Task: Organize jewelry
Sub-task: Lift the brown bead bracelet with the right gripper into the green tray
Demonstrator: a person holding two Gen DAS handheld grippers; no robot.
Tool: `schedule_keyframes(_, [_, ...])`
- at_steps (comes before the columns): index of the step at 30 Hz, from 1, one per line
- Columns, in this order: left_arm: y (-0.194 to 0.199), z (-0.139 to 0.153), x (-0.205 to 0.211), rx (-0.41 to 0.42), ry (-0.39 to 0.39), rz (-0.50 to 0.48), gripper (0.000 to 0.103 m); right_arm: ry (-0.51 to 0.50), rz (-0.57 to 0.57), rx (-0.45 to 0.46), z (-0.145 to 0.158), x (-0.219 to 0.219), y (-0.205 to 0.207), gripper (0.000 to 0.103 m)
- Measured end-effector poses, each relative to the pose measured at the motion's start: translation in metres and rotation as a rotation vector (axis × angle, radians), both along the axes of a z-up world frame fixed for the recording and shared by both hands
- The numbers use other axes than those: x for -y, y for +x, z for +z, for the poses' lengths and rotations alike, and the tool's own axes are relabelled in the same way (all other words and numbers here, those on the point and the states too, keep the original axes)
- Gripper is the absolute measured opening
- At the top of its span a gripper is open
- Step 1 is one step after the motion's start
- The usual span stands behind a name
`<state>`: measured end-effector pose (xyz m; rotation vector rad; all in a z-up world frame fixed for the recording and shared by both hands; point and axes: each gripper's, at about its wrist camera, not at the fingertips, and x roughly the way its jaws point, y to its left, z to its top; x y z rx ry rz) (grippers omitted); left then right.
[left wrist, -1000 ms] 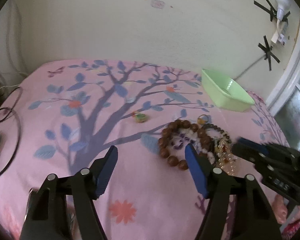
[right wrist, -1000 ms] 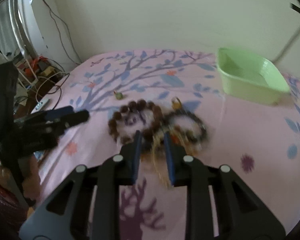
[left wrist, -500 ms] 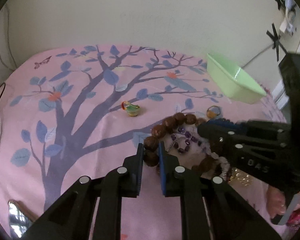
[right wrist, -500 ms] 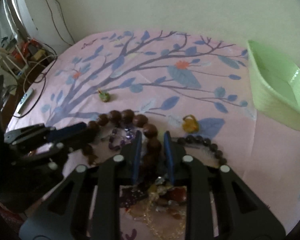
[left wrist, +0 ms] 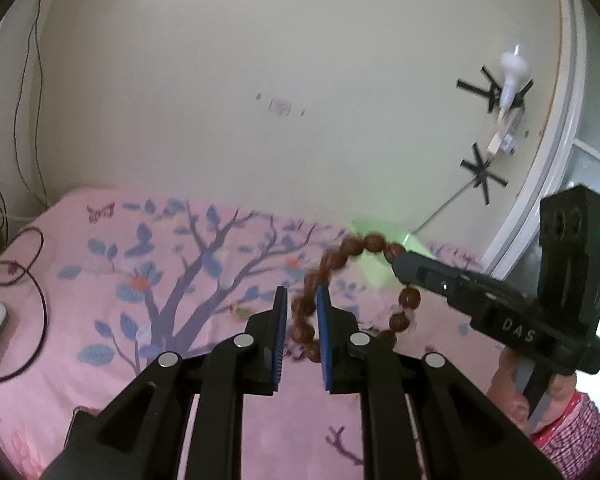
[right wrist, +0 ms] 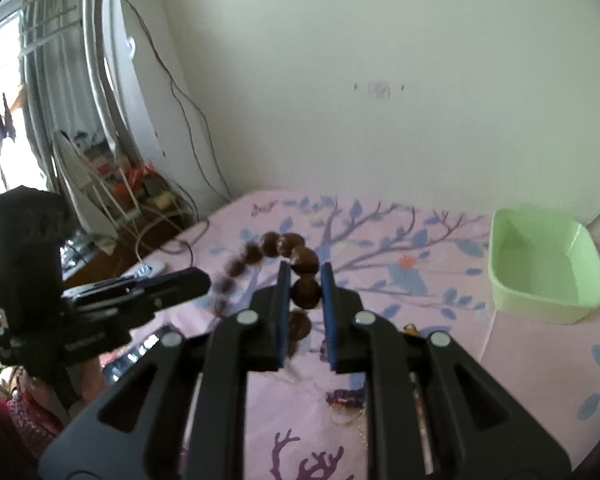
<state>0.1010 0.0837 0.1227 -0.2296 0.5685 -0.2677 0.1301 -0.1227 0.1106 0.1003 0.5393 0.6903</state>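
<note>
a string of large brown wooden beads (right wrist: 305, 276) is held up above the bed (right wrist: 520, 356), pinched at two places: one bead is clamped between the blue pads of the right gripper (right wrist: 305, 276), and another stretch of the loop is clamped in the left gripper (left wrist: 302, 304). neither gripper is spread; each is pressed onto the bead string, which hangs between them, clear of the pink tree-printed sheet. in the left wrist view the loop is blurred, but it can be followed from the left gripper up and over to the tip of the right one.

the task is judged to be at an early stage. the green plastic basin (right wrist: 540, 264), standing at the far right of the bed, well apart from the beads, is seen to hold nothing so far. a tangle of smaller pieces (right wrist: 346, 396), among them purple beads and a fine gold chain, is left lying on the sheet just below the right gripper, and a small amber ring (right wrist: 410, 327) lies near it. what is left, as judged, is for the wooden beads to be carried to the basin and the remaining pieces sorted after them.

white lettering reading "das" can be made out on the side of the right gripper in the left wrist view. similar lettering on the left gripper's side in the right wrist view is too blurred to be read.
</note>
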Motion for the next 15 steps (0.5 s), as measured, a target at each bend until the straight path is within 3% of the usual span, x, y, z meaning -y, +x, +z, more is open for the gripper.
schedule_keyframes(4, [-0.001, 0.01, 0.015, 0.034, -0.029, -0.039, 0.0, 0.131, 0.006, -0.026, 0.005, 0.031, -0.005, 0.015])
schedule_keyframes(7, [-0.001, 0.012, 0.032, 0.048, -0.009, -0.067, 0.0, 0.126, -0.029, 0.014, 0.018, 0.049, -0.016, 0.014])
schedule_keyframes(15, [0.018, 0.001, 0.075, -0.036, 0.032, -0.159, 0.0, 0.149, -0.045, -0.025, 0.039, 0.088, -0.018, 0.014])
